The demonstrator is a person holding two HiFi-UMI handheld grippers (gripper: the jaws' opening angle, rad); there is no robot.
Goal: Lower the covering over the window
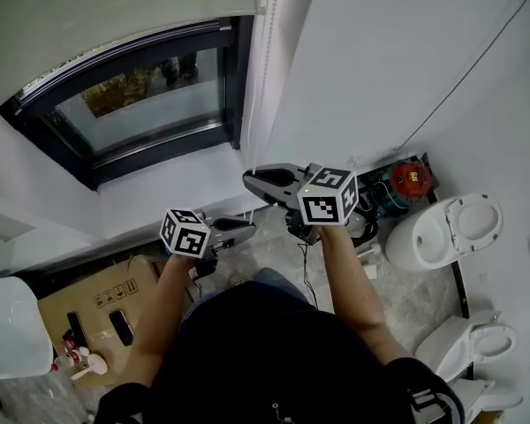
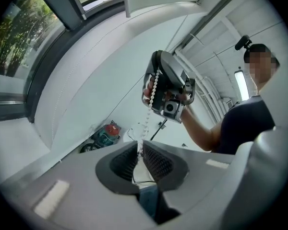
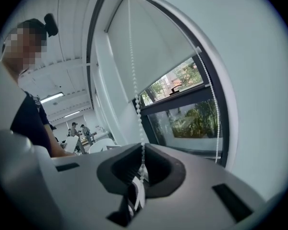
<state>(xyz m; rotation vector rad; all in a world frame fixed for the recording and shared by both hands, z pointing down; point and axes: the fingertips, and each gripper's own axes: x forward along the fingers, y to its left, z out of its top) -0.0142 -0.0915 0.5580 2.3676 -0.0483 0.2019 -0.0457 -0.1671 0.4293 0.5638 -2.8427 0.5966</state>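
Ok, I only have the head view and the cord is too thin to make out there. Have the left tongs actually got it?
Observer: Yes. The left gripper view shows the left tongs shut on the white bead chain.
Operator: And the other side?
Observer: The right tongs are shut on it too, higher up. The chain runs from the left tongs straight up to them.
Operator: How much is left to lower?
Observer: In the right gripper view the blind covers only the upper part of the window. The glass below its hem is bare.
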